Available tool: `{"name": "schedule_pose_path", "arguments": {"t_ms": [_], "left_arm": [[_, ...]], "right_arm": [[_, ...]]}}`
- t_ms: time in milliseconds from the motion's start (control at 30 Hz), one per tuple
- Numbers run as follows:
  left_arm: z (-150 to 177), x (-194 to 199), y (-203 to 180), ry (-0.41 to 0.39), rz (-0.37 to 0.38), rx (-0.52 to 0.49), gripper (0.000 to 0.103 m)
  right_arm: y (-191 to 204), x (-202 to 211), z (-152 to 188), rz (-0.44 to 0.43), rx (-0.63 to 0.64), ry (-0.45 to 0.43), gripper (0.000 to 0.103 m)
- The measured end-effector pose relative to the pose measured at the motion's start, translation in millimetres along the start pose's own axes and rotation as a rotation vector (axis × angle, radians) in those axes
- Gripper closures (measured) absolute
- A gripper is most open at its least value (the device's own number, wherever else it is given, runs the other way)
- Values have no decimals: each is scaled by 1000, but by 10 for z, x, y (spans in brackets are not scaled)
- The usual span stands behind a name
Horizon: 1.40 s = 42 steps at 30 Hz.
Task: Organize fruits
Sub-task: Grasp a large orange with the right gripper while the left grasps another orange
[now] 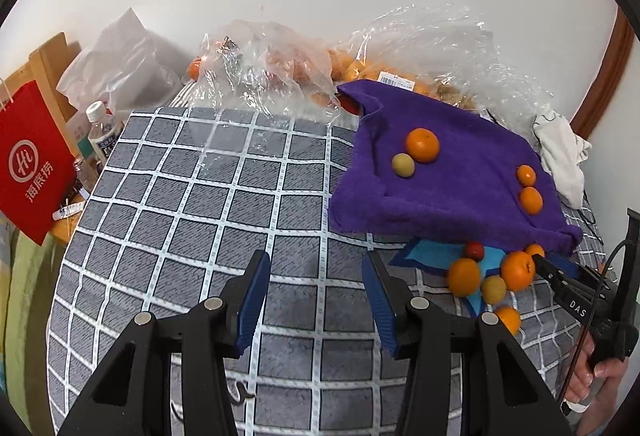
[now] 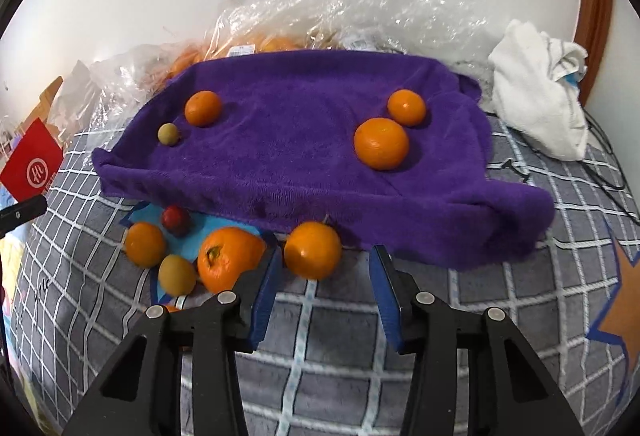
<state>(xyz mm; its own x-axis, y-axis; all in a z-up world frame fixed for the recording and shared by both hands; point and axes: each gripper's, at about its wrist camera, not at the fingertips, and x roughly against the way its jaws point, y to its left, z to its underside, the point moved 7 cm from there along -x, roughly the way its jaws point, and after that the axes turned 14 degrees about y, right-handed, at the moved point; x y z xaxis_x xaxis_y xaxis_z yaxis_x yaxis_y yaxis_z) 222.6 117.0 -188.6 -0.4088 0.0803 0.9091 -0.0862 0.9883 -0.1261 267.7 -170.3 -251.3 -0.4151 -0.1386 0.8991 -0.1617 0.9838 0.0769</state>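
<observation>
My left wrist view looks forward over the checkered bedspread (image 1: 192, 204), with the purple towel (image 1: 452, 172) ahead to the right of the left gripper (image 1: 316, 300). My right wrist view sits close, facing that towel (image 2: 304, 140) straight ahead. Both share the towel and its oranges.

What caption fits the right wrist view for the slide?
Open right claw nears an orange at the purple towel edge; four fruits sit on the towel.

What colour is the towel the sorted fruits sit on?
Purple towel; clearest in the right wrist view.
</observation>
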Motion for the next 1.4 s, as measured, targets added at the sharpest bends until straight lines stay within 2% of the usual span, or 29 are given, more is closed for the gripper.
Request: {"name": "schedule_pose_path", "arguments": {"t_ms": [100, 167, 233, 300, 633, 933, 1067, 1200, 1400], "left_arm": [[-30, -117, 12, 20, 17, 8, 58], [-42, -180, 6, 31, 34, 12, 58], [-48, -222, -21, 36, 39, 11, 58], [-53, -256, -82, 38, 58, 4, 58], [12, -375, -780, 89, 200, -115, 58], [118, -575, -1205, 150, 194, -157, 58], [133, -681, -1263, 177, 173, -147, 59], [155, -697, -1247, 182, 175, -146, 71], [151, -657, -1194, 189, 176, -134, 71]], "right_arm": [[11, -80, -48, -4, -5, 14, 57], [3, -89, -72, -19, -13, 8, 62], [-1, -107, -95, -50, -19, 13, 71], [-13, -102, -96, -60, -26, 14, 71], [-372, 139, 250, 44, -16, -1, 71], [-435, 100, 464, 5, -38, 9, 71], [-436, 61, 473, 13, -37, 2, 71], [-434, 62, 467, 16, -39, -6, 71], [-465, 109, 472, 4, -63, -15, 71]]}}
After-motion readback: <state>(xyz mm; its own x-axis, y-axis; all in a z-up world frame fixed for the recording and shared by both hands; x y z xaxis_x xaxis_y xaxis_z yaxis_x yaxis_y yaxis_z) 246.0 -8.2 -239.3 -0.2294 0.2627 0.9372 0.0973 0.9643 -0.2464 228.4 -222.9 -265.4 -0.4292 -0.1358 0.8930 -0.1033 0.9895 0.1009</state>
